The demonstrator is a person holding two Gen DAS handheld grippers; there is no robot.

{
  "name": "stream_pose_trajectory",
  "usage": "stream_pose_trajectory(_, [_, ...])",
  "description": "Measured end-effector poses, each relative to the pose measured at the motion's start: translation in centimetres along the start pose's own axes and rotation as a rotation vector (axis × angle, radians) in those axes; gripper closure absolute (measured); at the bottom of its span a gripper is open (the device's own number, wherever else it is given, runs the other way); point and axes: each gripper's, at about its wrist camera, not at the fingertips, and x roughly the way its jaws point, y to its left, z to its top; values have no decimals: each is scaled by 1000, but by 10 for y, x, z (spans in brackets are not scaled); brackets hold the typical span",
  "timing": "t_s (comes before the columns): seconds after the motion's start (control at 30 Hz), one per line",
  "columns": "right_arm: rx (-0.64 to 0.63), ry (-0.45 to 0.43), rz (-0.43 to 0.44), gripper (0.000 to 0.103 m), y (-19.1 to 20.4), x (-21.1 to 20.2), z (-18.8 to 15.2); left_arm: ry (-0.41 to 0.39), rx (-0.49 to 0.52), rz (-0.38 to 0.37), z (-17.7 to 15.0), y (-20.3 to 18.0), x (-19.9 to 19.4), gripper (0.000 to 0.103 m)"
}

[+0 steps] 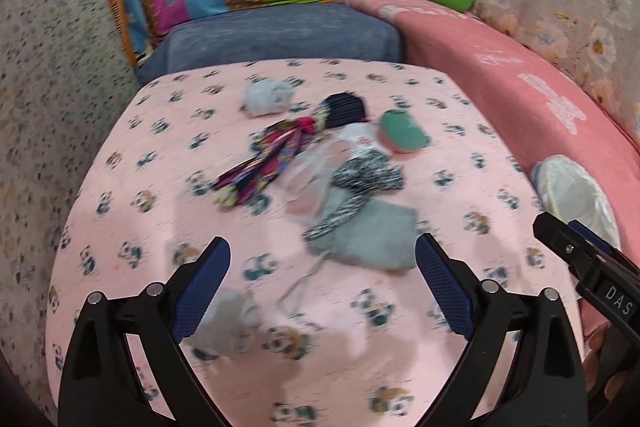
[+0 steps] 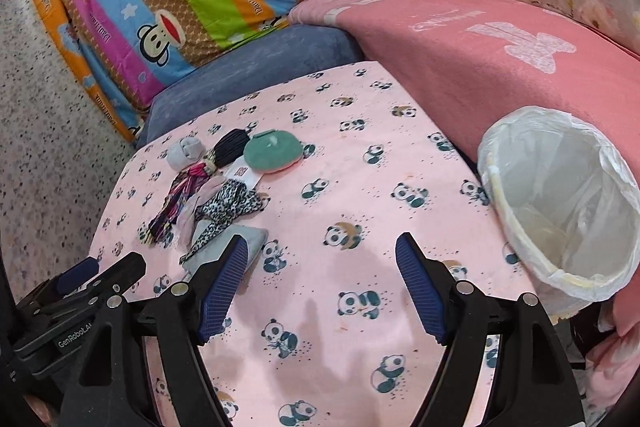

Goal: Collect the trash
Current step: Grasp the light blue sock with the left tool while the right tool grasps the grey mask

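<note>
Nearest to me in the left view is a grey scrap (image 1: 224, 323) lying just under my left fingers (image 1: 208, 279). My left gripper (image 1: 324, 291) stands wide open with nothing between its pads, tipped down at the worktop (image 1: 120, 211), which I take as readying for a pick, not a carry.

I will use the heap of small things (image 1: 320, 163) in the middle of the panda-print cloth as my landmark. Left of the heap the cloth is bare. On the heap's far left edge sits a pale rolled bit (image 1: 266, 99), and beside that a bundle of coloured strips (image 1: 264, 163). On its near side lies a grey pad (image 1: 368, 239) with a thin cord trailing toward me; that piece looks closest to reach. At the heap's far right sits a green round thing (image 2: 272, 151).

Right of the heap, my right gripper (image 2: 324, 291) is also open and empty, over bare cloth. Further right, off the worktop's edge, stands the bin (image 2: 520, 227) with a clear liner, mouth tilted toward me, probably so that scraps can be dropped in with a short swing. Something pale lies at its bottom; I cannot tell what.
</note>
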Motion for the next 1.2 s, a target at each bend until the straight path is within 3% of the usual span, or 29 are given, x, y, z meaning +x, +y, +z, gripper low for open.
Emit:
stream_pose_trajectory(0.27, [-45, 74, 23, 30, 37, 35, -20, 71, -74, 41, -23, 51, 14, 13])
stream_pose_trajectory(0.53, [-69, 122, 46, 31, 58, 63, -28, 127, -101, 22, -40, 66, 26, 13])
stream_pose_trajectory(0.7, [-68, 164, 58, 44, 64, 79, -30, 144, -119, -3, -43, 71, 31, 18])
stream_pose_trajectory(0.97, [-44, 212, 75, 68, 69, 96, -36, 189, -113, -64, -46, 69, 41, 54])
stream_pose_trajectory(1.07, [-56, 232, 86, 96, 72, 100, -37, 184, -115, -71, -45, 68, 40, 61])
stream_pose_trajectory(1.2, [-56, 238, 95, 98, 73, 98, -39, 181, -119, -79, -41, 65, 39, 66])
